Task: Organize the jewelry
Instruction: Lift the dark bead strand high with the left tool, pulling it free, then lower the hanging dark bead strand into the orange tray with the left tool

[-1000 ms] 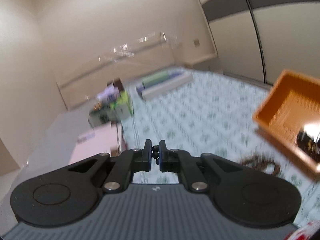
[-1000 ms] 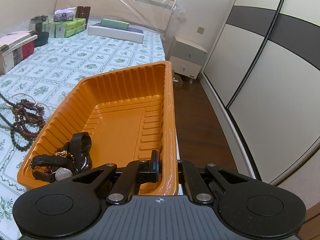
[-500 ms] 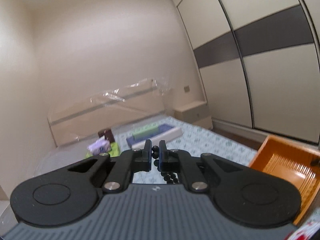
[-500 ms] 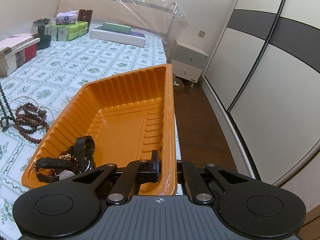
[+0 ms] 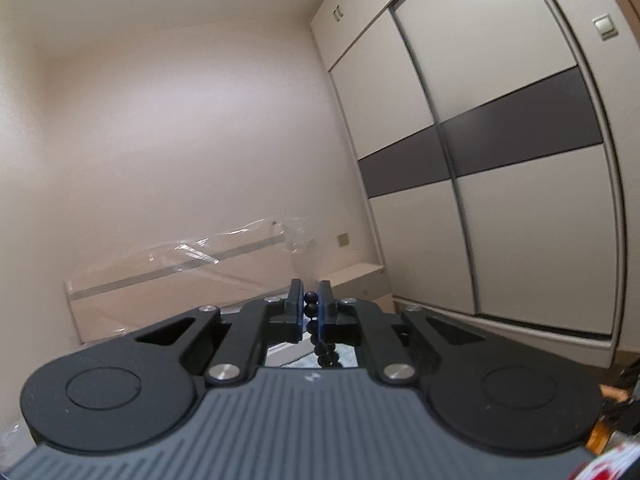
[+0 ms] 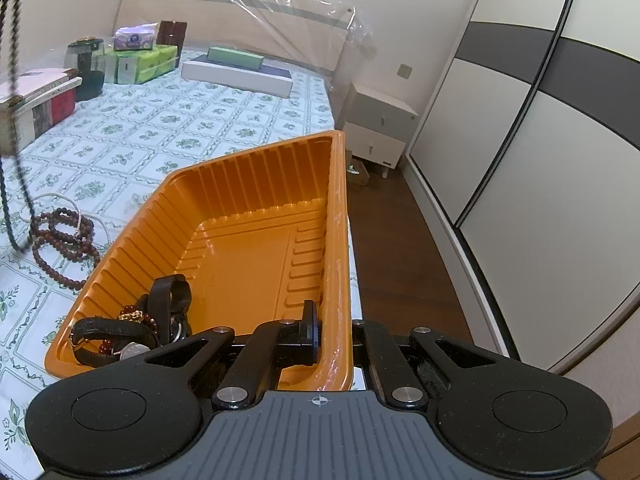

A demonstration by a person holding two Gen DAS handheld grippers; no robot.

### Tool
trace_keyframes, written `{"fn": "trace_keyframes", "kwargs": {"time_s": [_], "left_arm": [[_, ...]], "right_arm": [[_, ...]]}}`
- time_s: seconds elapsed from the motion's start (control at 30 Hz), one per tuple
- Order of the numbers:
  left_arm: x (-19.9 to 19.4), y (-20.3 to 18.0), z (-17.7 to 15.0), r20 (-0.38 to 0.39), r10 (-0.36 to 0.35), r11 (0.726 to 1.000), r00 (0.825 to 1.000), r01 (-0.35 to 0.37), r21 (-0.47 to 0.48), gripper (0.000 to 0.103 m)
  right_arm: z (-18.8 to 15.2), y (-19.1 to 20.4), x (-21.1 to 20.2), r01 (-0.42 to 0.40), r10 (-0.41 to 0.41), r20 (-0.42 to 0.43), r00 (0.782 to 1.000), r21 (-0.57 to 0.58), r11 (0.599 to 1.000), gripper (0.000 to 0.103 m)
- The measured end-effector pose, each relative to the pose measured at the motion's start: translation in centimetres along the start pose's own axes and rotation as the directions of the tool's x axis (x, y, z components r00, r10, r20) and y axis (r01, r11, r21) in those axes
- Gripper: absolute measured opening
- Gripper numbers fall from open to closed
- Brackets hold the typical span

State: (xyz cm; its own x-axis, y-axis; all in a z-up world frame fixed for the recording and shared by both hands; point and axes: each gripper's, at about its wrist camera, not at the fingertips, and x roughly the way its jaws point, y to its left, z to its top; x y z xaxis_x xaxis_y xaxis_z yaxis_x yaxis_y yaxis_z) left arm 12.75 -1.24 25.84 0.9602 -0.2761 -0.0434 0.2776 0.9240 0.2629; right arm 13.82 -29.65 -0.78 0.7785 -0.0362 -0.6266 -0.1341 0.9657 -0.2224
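My left gripper [image 5: 310, 300] is shut on a black bead necklace [image 5: 316, 328] and is raised high, pointing at the wall and wardrobe. The necklace hangs down at the far left of the right wrist view [image 6: 12, 120], its low end just above the bedsheet. My right gripper [image 6: 334, 332] is shut on the right rim of an orange tray [image 6: 248, 240]. The tray's near left corner holds a black strap watch [image 6: 120, 336] and a red bead bracelet. A brown bead necklace [image 6: 64, 236] and a thin white cord lie on the sheet left of the tray.
The tray sits at the right edge of a bed with a green-patterned sheet [image 6: 168, 128]. Boxes, a tissue pack [image 6: 134, 38] and a dark jar [image 6: 86, 64] stand at the far left. A white nightstand [image 6: 378, 128], wooden floor and sliding wardrobe are to the right.
My left gripper has lifted and tilted upward with the black necklace, which now dangles off the bed. The right gripper keeps its hold on the tray rim and has shifted only slightly.
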Motion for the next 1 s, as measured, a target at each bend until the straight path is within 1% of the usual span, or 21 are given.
{"fn": "trace_keyframes", "kwargs": {"time_s": [0.17, 0.3, 0.4, 0.53, 0.67, 0.87, 1.0], "left_arm": [[1.2, -1.7, 1.9, 0.031, -0.067, 0.998, 0.997, 0.067, -0.002, 0.006], [2.4, -3.5, 3.5, 0.051, -0.130, 0.991, 0.990, 0.130, -0.009, 0.006], [3.5, -5.1, 4.6, 0.059, -0.178, 0.984, 0.982, 0.179, -0.013, 0.006], [5.2, -7.0, 5.8, 0.066, -0.246, 0.968, 0.967, 0.248, -0.023, 0.006], [6.4, -8.6, 6.4, 0.066, -0.295, 0.954, 0.953, 0.297, -0.030, 0.006], [8.2, -11.3, 5.8, 0.026, -0.353, 0.935, 0.935, 0.354, -0.032, 0.006], [9.7, -12.8, 4.1, -0.039, -0.387, 0.922, 0.921, 0.386, -0.035, 0.006]], "right_arm": [[0.0, 0.0, 0.0, 0.000, 0.000, 0.000, 1.000, 0.000, 1.000, 0.004], [0.0, 0.0, 0.0, -0.001, 0.001, 0.000, 1.000, -0.001, 1.000, 0.004], [0.0, 0.0, 0.0, -0.002, 0.002, 0.000, 1.000, -0.001, 1.000, 0.004], [-0.1, -0.3, 0.1, -0.006, 0.006, -0.002, 1.000, 0.000, 1.000, 0.004], [-0.2, -0.4, 0.1, -0.008, 0.008, -0.002, 1.000, 0.001, 1.000, 0.004], [-0.2, -0.4, 0.1, -0.009, 0.009, -0.002, 1.000, 0.002, 1.000, 0.004], [-0.3, -0.4, 0.2, -0.011, 0.011, -0.003, 1.000, 0.004, 1.000, 0.004]]}}
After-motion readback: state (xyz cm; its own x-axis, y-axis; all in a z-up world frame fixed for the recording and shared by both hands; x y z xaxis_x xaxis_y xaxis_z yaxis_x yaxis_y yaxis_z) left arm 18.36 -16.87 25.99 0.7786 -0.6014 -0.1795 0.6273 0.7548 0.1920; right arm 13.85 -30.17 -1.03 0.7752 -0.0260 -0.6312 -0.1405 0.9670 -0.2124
